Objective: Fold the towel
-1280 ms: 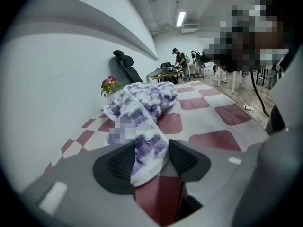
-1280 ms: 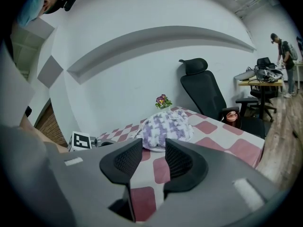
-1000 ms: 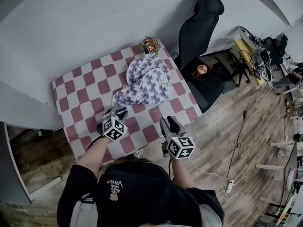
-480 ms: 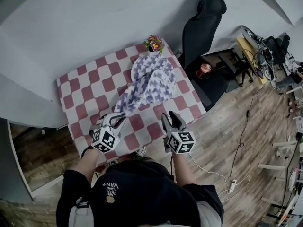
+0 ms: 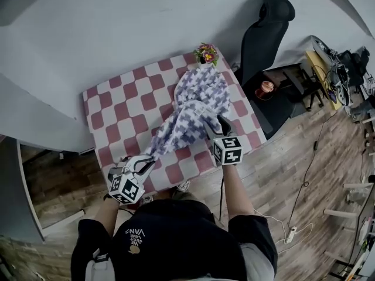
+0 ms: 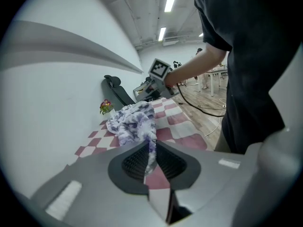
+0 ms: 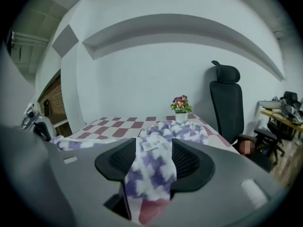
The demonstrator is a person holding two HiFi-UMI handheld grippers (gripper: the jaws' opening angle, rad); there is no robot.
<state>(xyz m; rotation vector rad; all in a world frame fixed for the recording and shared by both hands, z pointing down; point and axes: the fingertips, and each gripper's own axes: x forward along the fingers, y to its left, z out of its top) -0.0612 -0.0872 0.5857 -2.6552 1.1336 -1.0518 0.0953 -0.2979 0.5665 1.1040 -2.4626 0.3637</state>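
Head view from above: see the towel lying as a long band across the checked counter, running from the far right corner, by the flower pot, diagonally down to the near edge toward the left. Find the left tool at that near end, just over the near edge, pinched shut on the towel's thin corner, with the cloth lifted off the counter there. Find the right tool partway up the band on its right flank, near the counter's right edge, jaws opening with a fold of towel, label and all, lying between them but, as far as can be judged, not yet squeezed. Hinges on this: long axis diagonal, one end already held at the left, bulk of cloth heaped toward the far right corner and nearer the right tool. Probably calls for closing on that side edge so as to spread the band flat before any fold. Risk of catching several layers at once.
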